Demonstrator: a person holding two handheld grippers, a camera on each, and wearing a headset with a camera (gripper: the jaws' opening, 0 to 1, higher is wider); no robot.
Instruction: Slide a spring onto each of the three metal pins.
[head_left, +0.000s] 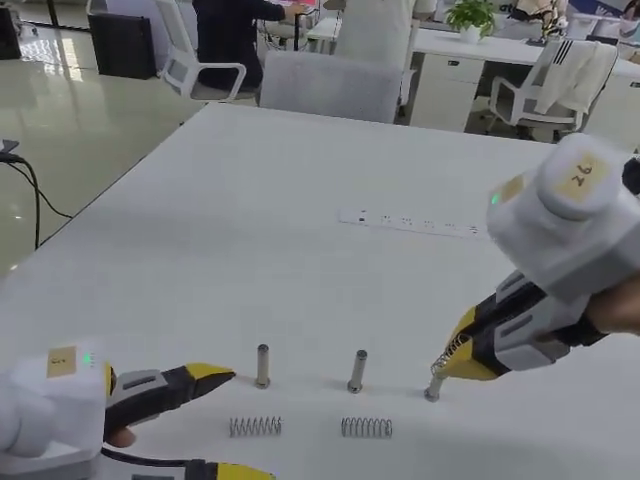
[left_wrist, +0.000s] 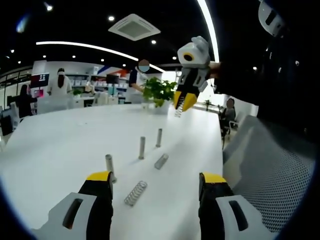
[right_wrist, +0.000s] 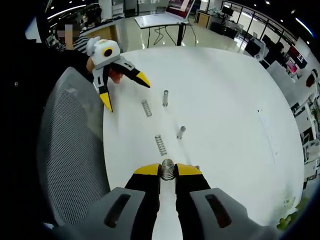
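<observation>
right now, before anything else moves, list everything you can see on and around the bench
metal pins: three, silver, upright in a row near the table's front edge
loose springs: two, silver, lying flat in front of the left and middle pins
held spring: one, silver, between the right gripper's jaws, by the right pin's top
table: one, white
power strip: one, white, flat on the far part of the table
office chairs: two, white, beyond the table
plant: one, green, on a far desk
cable: one, black, on the floor at left
left gripper: one, white with yellow-black jaws, open, near the left pin
right gripper: one, same colours, shut on the held spring
</observation>
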